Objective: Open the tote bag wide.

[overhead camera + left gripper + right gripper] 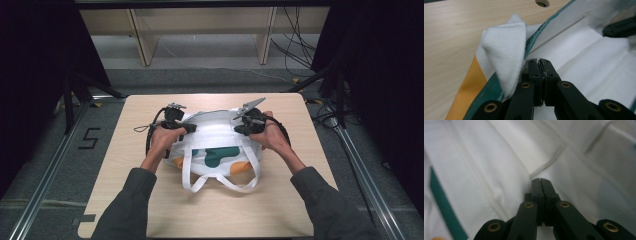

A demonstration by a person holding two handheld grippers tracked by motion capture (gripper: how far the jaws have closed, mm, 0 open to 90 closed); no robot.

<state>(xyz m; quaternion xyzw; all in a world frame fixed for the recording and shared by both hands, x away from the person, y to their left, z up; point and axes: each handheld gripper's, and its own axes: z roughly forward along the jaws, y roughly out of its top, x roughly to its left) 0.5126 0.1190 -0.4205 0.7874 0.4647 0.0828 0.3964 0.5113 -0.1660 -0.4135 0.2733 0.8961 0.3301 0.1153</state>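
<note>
Two grippers at a tote bag on the tabletop

Left gripper (189, 128) and right gripper (239, 129), each clenched on the bag (215, 150), at mid-frame opposite ends.

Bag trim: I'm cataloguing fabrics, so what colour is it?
Green trim on a white bag, clearest in the left gripper view.

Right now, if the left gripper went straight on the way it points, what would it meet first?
Probably the white bag fabric just past the left gripper; the other gripper lies farther off to one side. Depth is unclear.
</note>
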